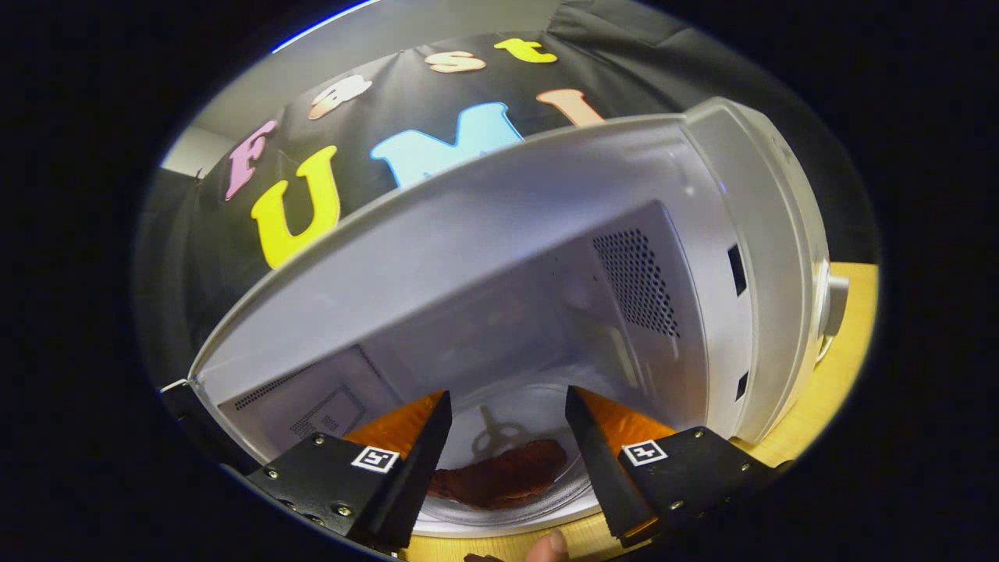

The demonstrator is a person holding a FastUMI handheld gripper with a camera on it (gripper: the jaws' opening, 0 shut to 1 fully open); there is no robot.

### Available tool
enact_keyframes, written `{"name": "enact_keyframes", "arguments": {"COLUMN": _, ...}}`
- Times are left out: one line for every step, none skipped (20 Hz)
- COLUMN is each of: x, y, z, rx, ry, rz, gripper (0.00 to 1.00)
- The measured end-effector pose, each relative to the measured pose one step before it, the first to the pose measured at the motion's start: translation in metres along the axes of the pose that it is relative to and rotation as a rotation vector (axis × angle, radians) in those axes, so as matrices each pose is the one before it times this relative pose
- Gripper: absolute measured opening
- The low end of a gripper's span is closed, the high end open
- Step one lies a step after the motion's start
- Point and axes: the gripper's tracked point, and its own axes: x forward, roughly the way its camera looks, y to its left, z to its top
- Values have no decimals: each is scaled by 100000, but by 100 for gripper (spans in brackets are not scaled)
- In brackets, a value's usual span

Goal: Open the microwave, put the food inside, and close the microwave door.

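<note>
A white microwave stands open, its cavity facing me, on a wooden table. On the glass turntable inside lies a brown piece of food. My gripper is open at the cavity's mouth, its two fingers spread wide with the food lying between and just ahead of them, not touched by either finger. The door's dark edge shows at the left of the cavity. The control knob sticks out on the right front panel.
A person's fingertip shows just under the fingers, above the table's front edge. A perforated vent is on the cavity's right wall. Black cloth hangs behind the microwave.
</note>
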Motion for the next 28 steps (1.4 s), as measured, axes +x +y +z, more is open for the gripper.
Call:
{"name": "enact_keyframes", "arguments": {"x": -492, "y": 244, "z": -37, "rx": -465, "ry": 1888, "rz": 2399, "gripper": 89}}
{"name": "enact_keyframes", "arguments": {"x": -701, "y": 298, "z": -157, "rx": -1175, "ry": 2212, "rz": 2527, "gripper": 89}}
{"name": "enact_keyframes", "arguments": {"x": -780, "y": 122, "z": -194, "rx": -1975, "ry": 2234, "rz": 1824, "gripper": 89}}
{"name": "enact_keyframes", "arguments": {"x": -1043, "y": 76, "z": -349, "rx": -2422, "ry": 2500, "rz": 1849, "gripper": 89}}
{"name": "enact_keyframes", "arguments": {"x": -1136, "y": 307, "z": -222, "rx": -2728, "ry": 2259, "rz": 2939, "gripper": 89}}
{"name": "enact_keyframes", "arguments": {"x": -1235, "y": 288, "z": -106, "rx": -2698, "ry": 1747, "rz": 2428, "gripper": 89}}
{"name": "enact_keyframes", "arguments": {"x": -1271, "y": 387, "z": 216, "rx": -2508, "ry": 926, "rz": 2905, "gripper": 89}}
{"name": "enact_keyframes", "arguments": {"x": -1493, "y": 608, "z": 305, "rx": -1891, "ry": -168, "rz": 3155, "gripper": 89}}
{"name": "enact_keyframes", "arguments": {"x": -1375, "y": 652, "z": 531, "rx": -1307, "ry": -359, "rz": 3191, "gripper": 89}}
{"name": "enact_keyframes", "arguments": {"x": -1376, "y": 770, "z": 331, "rx": -1180, "ry": -226, "rz": 3130, "gripper": 89}}
{"name": "enact_keyframes", "arguments": {"x": -1372, "y": 897, "z": 576, "rx": -568, "ry": -579, "rz": 3308, "gripper": 89}}
{"name": "enact_keyframes", "arguments": {"x": -1458, "y": 1058, "z": 417, "rx": -611, "ry": -552, "rz": 3373, "gripper": 89}}
{"name": "enact_keyframes", "arguments": {"x": -1276, "y": 1024, "z": 375, "rx": -674, "ry": -352, "rz": 3383, "gripper": 89}}
{"name": "enact_keyframes", "arguments": {"x": -1372, "y": 1237, "z": -1, "rx": -661, "ry": 341, "rz": 3325, "gripper": 89}}
{"name": "enact_keyframes", "arguments": {"x": -1325, "y": 1331, "z": -34, "rx": -770, "ry": 994, "rz": 3797, "gripper": 89}}
{"name": "enact_keyframes", "arguments": {"x": -1278, "y": 1895, "z": -162, "rx": -734, "ry": 841, "rz": 5611, "gripper": 89}}
{"name": "enact_keyframes", "arguments": {"x": -1348, "y": 2217, "z": -144, "rx": -557, "ry": 709, "rz": 6115, "gripper": 89}}
{"name": "enact_keyframes", "arguments": {"x": -1381, "y": 2442, "z": -34, "rx": -458, "ry": -15, "rz": 5777, "gripper": 89}}
{"name": "enact_keyframes", "arguments": {"x": -1392, "y": 2470, "z": 249, "rx": -458, "ry": -1132, "rz": 5305, "gripper": 89}}
{"name": "enact_keyframes", "arguments": {"x": -1348, "y": 2801, "z": 522, "rx": -1059, "ry": -2755, "rz": 5750, "gripper": 89}}
{"name": "enact_keyframes", "arguments": {"x": -1133, "y": 2653, "z": 715, "rx": -2147, "ry": -2735, "rz": 5482, "gripper": 89}}
{"name": "enact_keyframes", "arguments": {"x": -1059, "y": 2469, "z": 234, "rx": -2584, "ry": -2104, "rz": 4507, "gripper": 88}}
{"name": "enact_keyframes", "arguments": {"x": -882, "y": 2383, "z": 378, "rx": -3607, "ry": -1133, "rz": 3848, "gripper": 89}}
{"name": "enact_keyframes", "arguments": {"x": -629, "y": 2608, "z": 291, "rx": -4166, "ry": -341, "rz": 3849, "gripper": 89}}
{"name": "enact_keyframes", "arguments": {"x": -412, "y": 2553, "z": -25, "rx": -4492, "ry": 135, "rz": 4356, "gripper": 89}}
{"name": "enact_keyframes", "arguments": {"x": 75, "y": 2532, "z": -482, "rx": -5385, "ry": 1427, "rz": 3856, "gripper": 88}}
{"name": "enact_keyframes", "arguments": {"x": 99, "y": 2082, "z": -763, "rx": -5447, "ry": 1980, "rz": 2893, "gripper": 89}}
{"name": "enact_keyframes", "arguments": {"x": 732, "y": 1547, "z": -1016, "rx": -6097, "ry": 2251, "rz": 2007, "gripper": 89}}
